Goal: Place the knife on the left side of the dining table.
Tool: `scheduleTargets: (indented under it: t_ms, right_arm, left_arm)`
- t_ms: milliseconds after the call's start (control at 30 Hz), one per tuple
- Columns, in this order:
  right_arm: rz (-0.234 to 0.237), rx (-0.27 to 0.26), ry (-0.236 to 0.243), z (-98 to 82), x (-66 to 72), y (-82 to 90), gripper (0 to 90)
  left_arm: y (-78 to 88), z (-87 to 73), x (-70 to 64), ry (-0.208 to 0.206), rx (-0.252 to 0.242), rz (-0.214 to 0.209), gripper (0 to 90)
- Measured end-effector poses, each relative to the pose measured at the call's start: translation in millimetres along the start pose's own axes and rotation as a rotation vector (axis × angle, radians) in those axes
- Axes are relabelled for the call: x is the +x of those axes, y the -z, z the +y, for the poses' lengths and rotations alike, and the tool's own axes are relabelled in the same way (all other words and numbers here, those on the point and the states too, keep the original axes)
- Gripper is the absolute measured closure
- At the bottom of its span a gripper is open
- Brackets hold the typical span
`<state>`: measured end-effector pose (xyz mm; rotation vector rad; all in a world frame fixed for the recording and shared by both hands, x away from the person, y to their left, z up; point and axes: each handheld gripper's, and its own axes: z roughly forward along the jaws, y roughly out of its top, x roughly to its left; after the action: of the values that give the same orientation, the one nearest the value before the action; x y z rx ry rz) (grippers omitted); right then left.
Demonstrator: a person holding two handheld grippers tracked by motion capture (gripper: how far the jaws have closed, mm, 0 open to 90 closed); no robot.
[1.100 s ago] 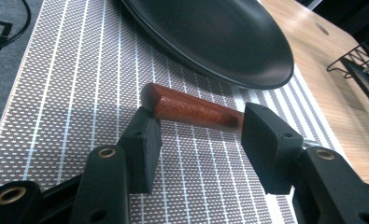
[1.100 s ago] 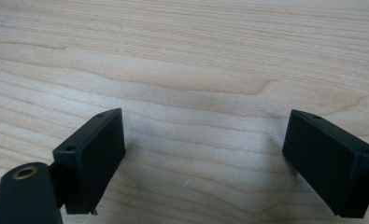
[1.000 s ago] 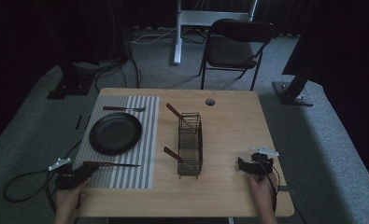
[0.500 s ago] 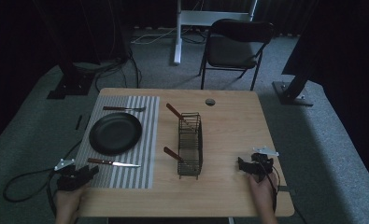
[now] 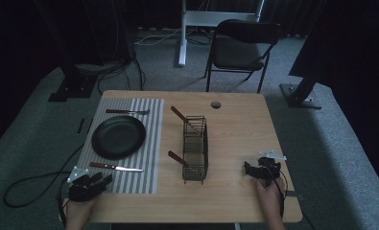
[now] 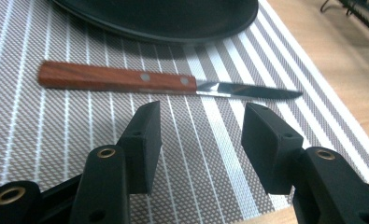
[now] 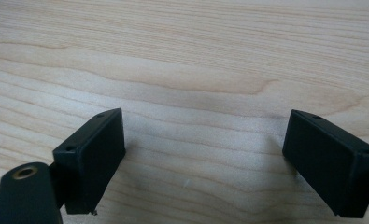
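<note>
A knife (image 5: 116, 167) (image 6: 163, 84) with a wooden handle lies flat on the striped placemat (image 5: 144, 158), below the black plate (image 5: 118, 136) (image 6: 159, 14). My left gripper (image 5: 103, 179) (image 6: 203, 112) is open at the mat's front edge. It points at the knife, which lies just beyond its fingertips (image 6: 147, 126), and nothing is between the jaws. My right gripper (image 5: 248, 168) (image 7: 205, 121) rests open over bare wood at the front right, also holding nothing.
A wire basket (image 5: 195, 148) stands mid-table with two wooden-handled utensils (image 5: 178, 158) sticking out of it. A fork (image 5: 127, 111) lies above the plate. There is a round grommet (image 5: 216, 104) near the far edge and a chair (image 5: 242, 45) beyond the table.
My left gripper has shifted to the right along the front edge, drawing level with the knife's handle. The knife, the plate and the right gripper have kept still.
</note>
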<state>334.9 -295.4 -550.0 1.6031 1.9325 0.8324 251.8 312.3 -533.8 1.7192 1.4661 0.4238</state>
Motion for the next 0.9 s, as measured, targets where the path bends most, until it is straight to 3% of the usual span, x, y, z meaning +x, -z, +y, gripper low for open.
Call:
scheduleTargets:
  t_ms: [100, 167, 233, 433, 900]
  right_arm:
    - [0.000, 0.000, 0.000, 0.0, 0.0, 0.0, 12.0]
    - [0.000, 0.000, 0.000, 0.0, 0.0, 0.0, 12.0]
    - [0.000, 0.000, 0.000, 0.0, 0.0, 0.0, 12.0]
    - [0.000, 0.000, 0.000, 0.0, 0.0, 0.0, 12.0]
    - [0.000, 0.000, 0.000, 0.0, 0.0, 0.0, 12.0]
  left_arm:
    - [-3.3, -1.1, -4.1, -0.008, 0.014, -0.001, 46.0]
    - [-6.6, -0.4, -11.5, -0.019, 0.013, -0.028, 44.0]
    - [-10.7, 2.3, -24.0, -0.068, 0.025, -0.051, 44.0]
    - [-24.3, 5.4, -41.0, -0.092, 0.051, -0.089, 44.0]
    - [-50.2, 13.0, -52.3, -0.139, 0.087, -0.068, 43.8]
